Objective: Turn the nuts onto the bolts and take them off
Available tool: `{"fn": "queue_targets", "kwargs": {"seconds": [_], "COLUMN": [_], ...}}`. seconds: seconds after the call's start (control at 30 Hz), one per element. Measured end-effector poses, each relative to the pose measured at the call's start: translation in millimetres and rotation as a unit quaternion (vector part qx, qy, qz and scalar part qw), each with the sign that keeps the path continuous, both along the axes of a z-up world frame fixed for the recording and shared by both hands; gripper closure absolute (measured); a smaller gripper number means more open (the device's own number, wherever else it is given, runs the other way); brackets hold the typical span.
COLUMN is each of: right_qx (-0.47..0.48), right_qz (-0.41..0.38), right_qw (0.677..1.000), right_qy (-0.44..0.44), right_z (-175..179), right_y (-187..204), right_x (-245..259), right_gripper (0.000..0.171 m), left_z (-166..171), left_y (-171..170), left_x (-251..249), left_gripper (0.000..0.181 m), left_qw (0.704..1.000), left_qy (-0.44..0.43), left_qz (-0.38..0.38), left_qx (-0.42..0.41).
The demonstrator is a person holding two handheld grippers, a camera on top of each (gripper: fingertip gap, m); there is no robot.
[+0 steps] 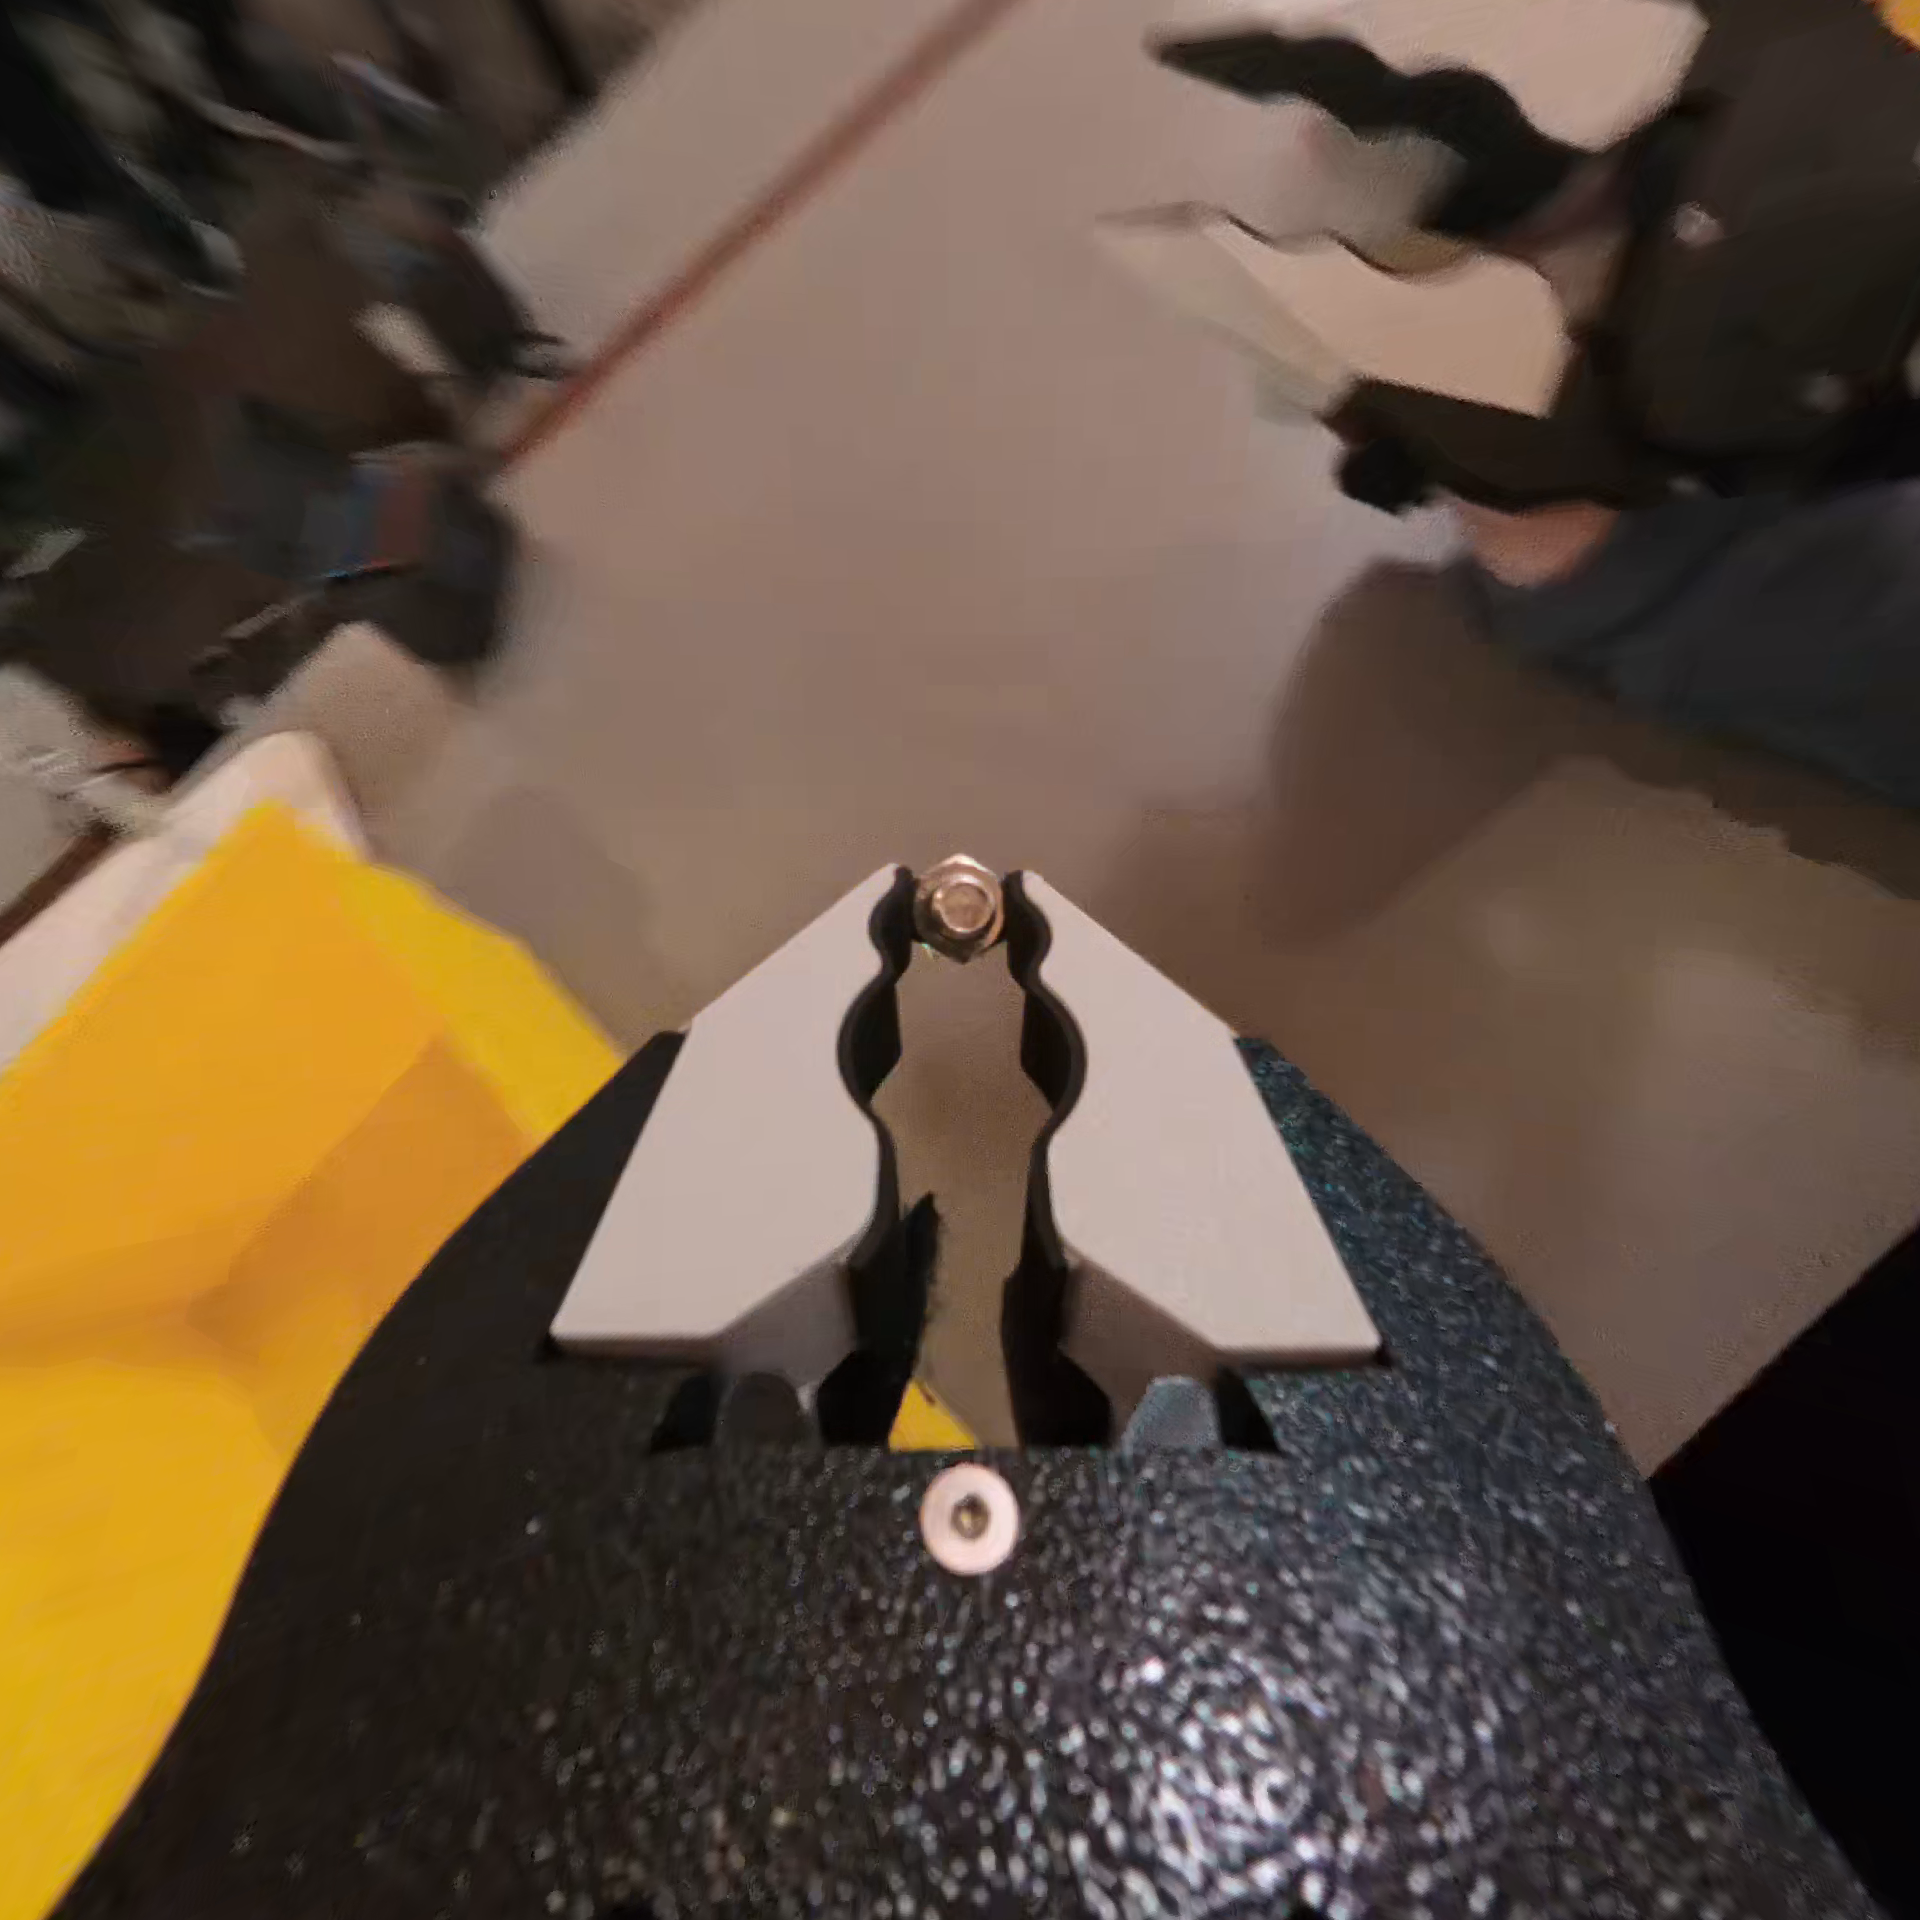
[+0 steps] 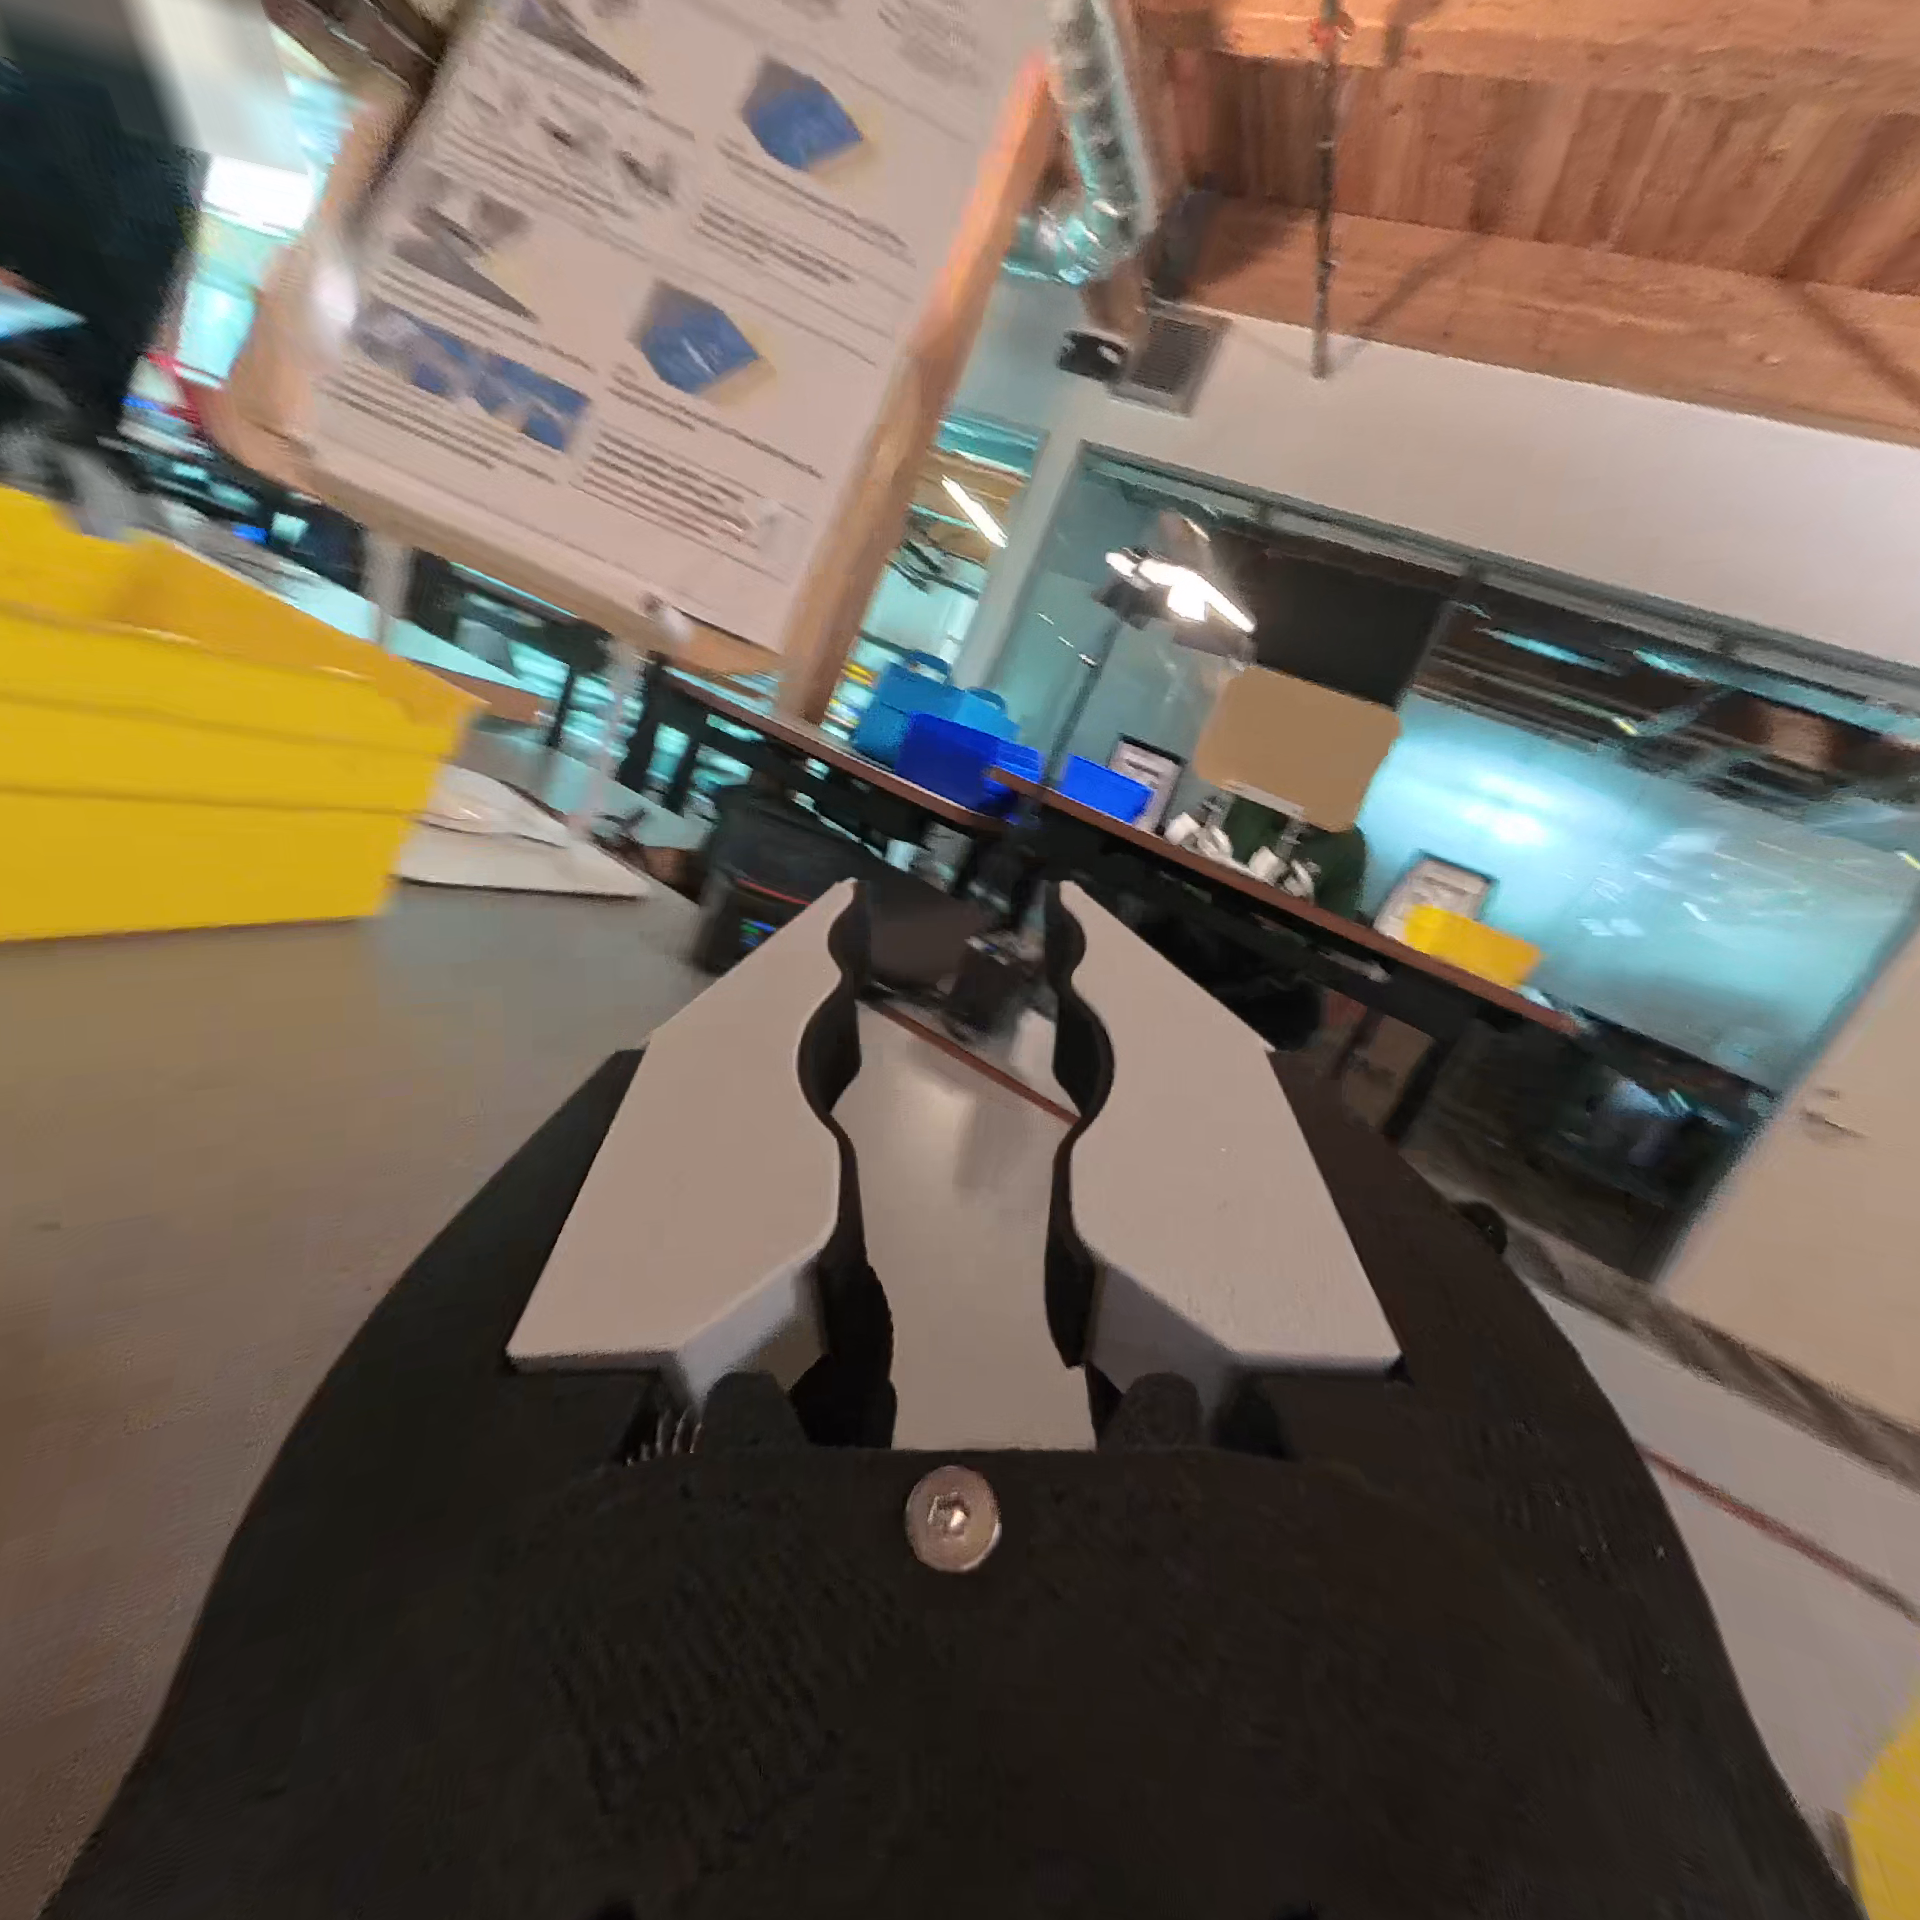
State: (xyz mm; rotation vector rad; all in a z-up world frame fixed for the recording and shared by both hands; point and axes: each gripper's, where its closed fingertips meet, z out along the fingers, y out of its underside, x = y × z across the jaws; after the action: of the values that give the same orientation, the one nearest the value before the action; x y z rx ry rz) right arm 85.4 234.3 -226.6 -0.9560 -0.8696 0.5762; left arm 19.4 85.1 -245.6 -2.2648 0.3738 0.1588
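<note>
In the left wrist view my left gripper (image 1: 958,885) is shut on a small silver bolt (image 1: 958,914). It is pinched at the very fingertips with its socket head facing the camera. A hex nut appears to sit on it behind the head. The bolt is held above the grey table (image 1: 914,540). My right gripper (image 2: 958,904) is open and empty in its own view, low over the same table (image 2: 260,1101) and pointing out across the room. It also shows blurred at the upper right of the left wrist view (image 1: 1262,260), jaws apart.
A yellow bin (image 1: 208,1091) lies just left of my left gripper. Stacked yellow bins (image 2: 156,790) stand on the table to the left of my right gripper, with white papers (image 2: 520,847) beside them. A thin red line (image 1: 748,218) crosses the table. Other tables with blue boxes (image 2: 956,748) stand beyond.
</note>
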Motion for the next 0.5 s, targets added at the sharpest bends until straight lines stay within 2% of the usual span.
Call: {"fn": "queue_targets", "kwargs": {"seconds": [0.1,0.2,0.5], "right_qx": [-0.065,-0.057,-0.088], "right_qz": [-0.006,-0.001,0.007], "right_qw": [0.998,0.998,0.995], "right_qy": [0.017,0.028,0.041], "right_z": [-6.0,-2.5,-1.5], "right_y": [18.6,15.9,30.8], "right_x": [5.0,6.9,8.8], "right_gripper": [0.135,0.135,0.135], "left_z": [-37.6,-62.8,-103.7], "left_y": [39.2,69.0,118.3], "left_x": [29.5,42.2,53.2], "left_gripper": [0.165,0.165,0.165], "left_qw": [0.997,0.995,0.988], "left_qy": [0.019,0.024,0.006], "left_qz": [-0.038,-0.048,-0.071], "left_qx": [-0.062,-0.085,-0.135]}}
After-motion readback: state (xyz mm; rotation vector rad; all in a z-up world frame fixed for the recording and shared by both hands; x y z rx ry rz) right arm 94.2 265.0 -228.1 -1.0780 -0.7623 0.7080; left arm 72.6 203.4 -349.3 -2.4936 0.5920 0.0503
